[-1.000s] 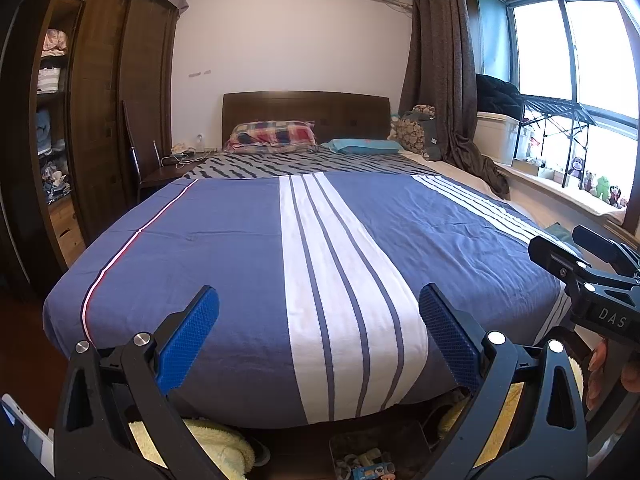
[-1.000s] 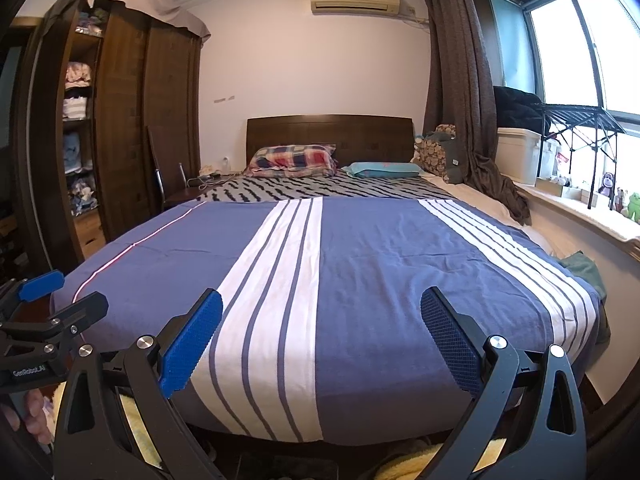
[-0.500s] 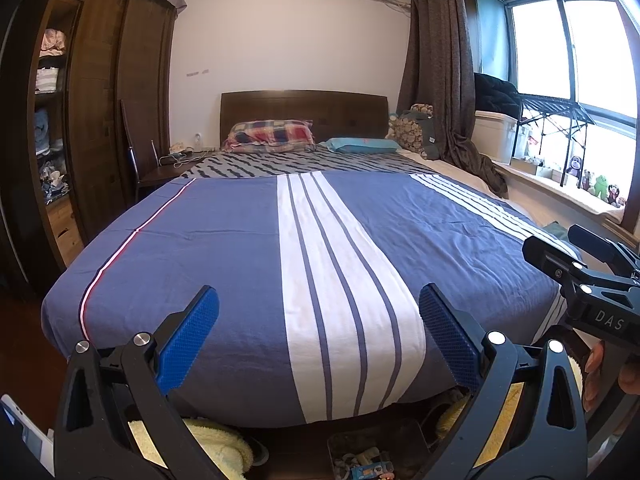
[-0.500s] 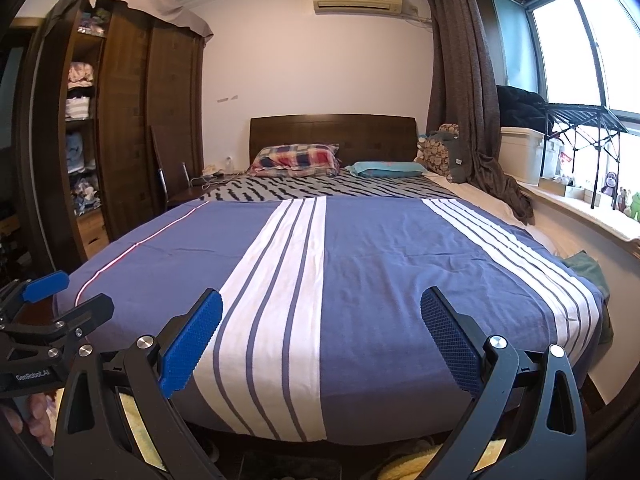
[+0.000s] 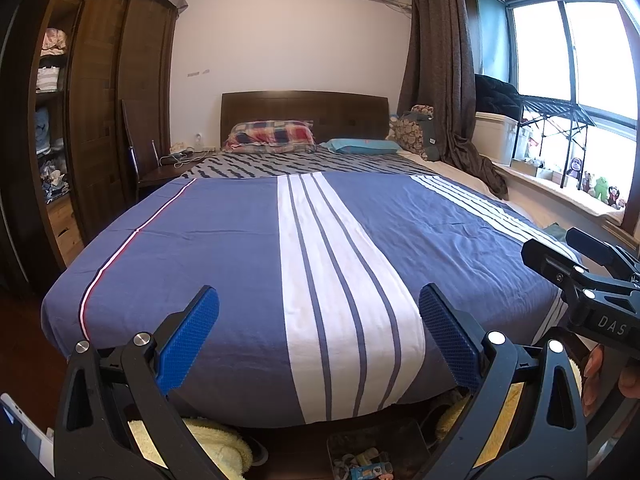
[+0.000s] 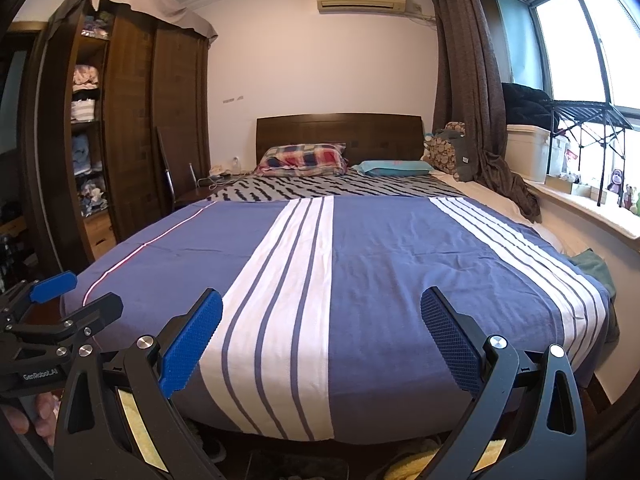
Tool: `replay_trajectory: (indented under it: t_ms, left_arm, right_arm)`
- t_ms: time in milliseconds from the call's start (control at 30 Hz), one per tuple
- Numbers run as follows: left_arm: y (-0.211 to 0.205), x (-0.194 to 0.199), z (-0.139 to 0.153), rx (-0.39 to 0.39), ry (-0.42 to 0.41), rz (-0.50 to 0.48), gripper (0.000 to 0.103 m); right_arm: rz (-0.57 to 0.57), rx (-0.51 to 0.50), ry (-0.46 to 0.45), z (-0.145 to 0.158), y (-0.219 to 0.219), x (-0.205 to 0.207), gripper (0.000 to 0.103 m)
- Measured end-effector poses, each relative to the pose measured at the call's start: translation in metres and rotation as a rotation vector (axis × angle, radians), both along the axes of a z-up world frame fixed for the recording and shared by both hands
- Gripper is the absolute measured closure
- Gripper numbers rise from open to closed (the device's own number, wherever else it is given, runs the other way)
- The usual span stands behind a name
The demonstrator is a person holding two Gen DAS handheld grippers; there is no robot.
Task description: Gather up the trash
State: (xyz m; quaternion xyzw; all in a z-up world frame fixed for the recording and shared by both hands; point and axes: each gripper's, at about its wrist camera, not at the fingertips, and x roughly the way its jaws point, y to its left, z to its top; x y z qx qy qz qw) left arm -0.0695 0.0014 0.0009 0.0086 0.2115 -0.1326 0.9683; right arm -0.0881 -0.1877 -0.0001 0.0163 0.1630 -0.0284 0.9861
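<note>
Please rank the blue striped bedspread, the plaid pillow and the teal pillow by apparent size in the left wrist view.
1. blue striped bedspread, by far.
2. plaid pillow.
3. teal pillow, flatter; both pillows lie about equally far.

Daylit bedroom; blue striped bed point(image 5: 224, 248); dark wardrobe point(image 5: 104, 112) left; curtained window point(image 5: 568, 52) right; white wall point(image 5: 288, 40)

The only likely trash I can see is a small heap of scraps point(image 5: 366, 465) in a dark, shallow tray point(image 5: 404, 438); the tray sits on the floor point(image 5: 292, 446) just under the foot of the bed point(image 5: 224, 248); the scraps lie jumbled, one bright blue packet among pale and greenish bits; too small to tell what each piece is.
</note>
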Motion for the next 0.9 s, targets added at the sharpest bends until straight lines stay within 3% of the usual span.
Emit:
replay_trajectory:
  t_ms: [900]
  left_arm:
    - [0.0025, -0.0001, 0.0042, -0.005, -0.001, 0.011, 0.008]
  right_arm:
    - [-0.008, 0.006, -0.004, -0.0007, 0.0005, 0.0010, 0.004]
